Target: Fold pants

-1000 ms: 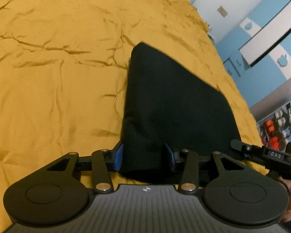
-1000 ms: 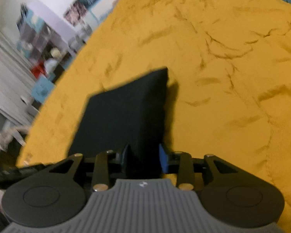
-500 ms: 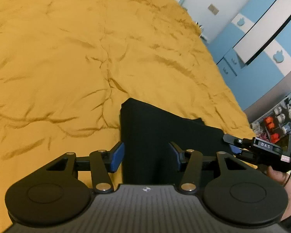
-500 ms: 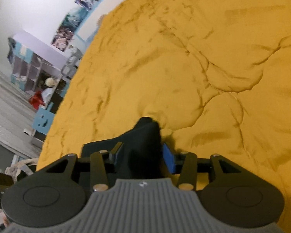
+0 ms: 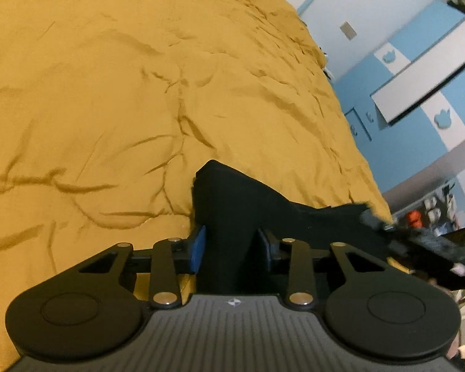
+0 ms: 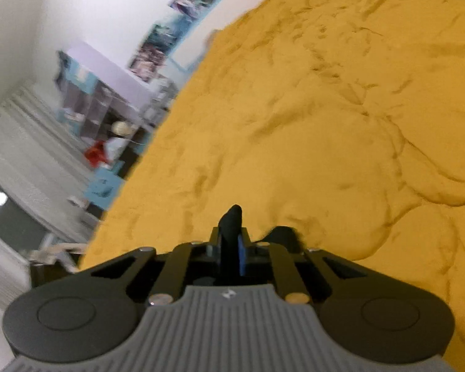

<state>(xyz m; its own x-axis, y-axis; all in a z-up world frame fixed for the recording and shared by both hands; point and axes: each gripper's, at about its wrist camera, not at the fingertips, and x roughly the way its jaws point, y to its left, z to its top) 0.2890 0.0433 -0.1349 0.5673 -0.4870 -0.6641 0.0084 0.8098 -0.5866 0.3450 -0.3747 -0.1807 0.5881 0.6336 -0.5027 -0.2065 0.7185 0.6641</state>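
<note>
Two claws, left claw (image 5: pixel 232 249), right claw (image 6: pixel 229 245), gripping black pants (image 5: pixel 232 204), fabric stretched sideways between them.

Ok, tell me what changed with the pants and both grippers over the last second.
Both grippers' jaws have just been closing. The right gripper now pinches a thin bunch of the black pants; the left gripper has thick cloth between its fingers. Less of the pants shows ahead than before. They lie on the same yellow bedspread.

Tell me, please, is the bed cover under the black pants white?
No, the bed cover under the black pants is mustard yellow all over, creased but with no white in it.
</note>
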